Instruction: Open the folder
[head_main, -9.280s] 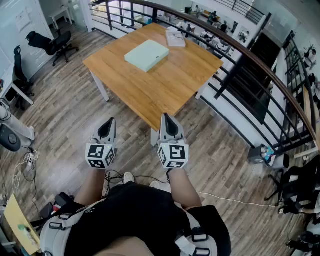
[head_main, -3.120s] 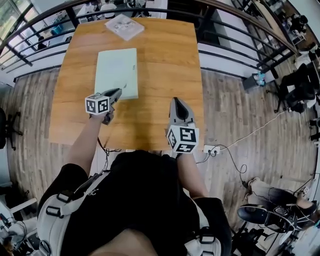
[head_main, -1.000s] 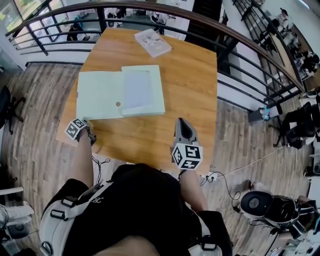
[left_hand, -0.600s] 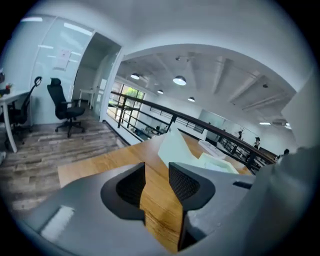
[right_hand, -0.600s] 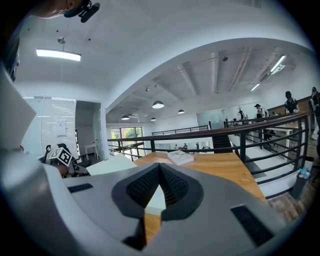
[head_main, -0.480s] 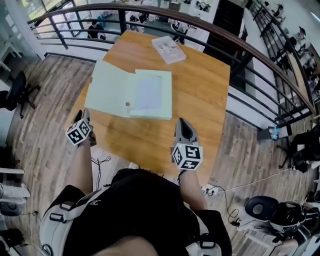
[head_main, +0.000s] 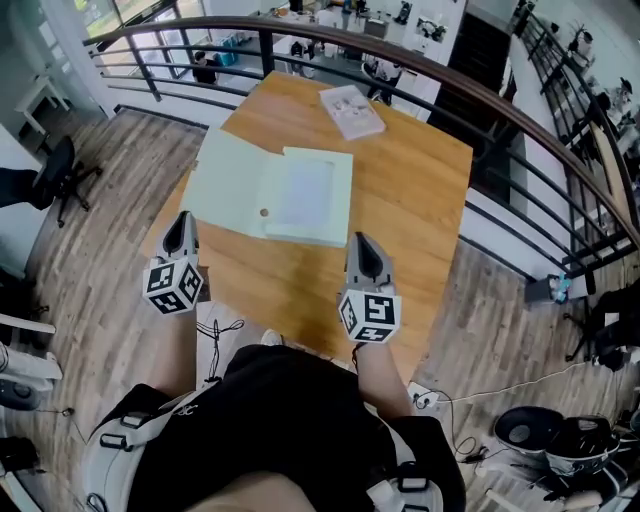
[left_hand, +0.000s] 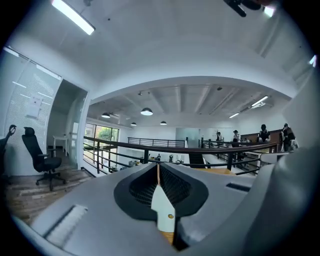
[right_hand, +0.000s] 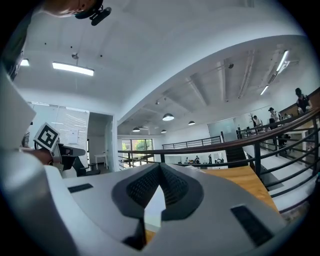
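Folder (head_main: 270, 185) open on my desk (head_main: 420, 190).
My left tongs (head_main: 181, 220) are closing on nothing; my right tongs (head_main: 360, 244) are pressed together, empty.

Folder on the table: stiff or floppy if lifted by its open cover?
The folder looks box-like with a thick body, so probably stiff. Its cover lies flat, likely hinging freely. On the smooth table it may slide when pushed.

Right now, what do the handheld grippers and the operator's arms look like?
Both the left gripper and right gripper are grey tapering shells with black ribbed pads and a white cube of black square markers behind. The left jaws are closing, nothing between. Black top, forearms bare, grey harness straps.
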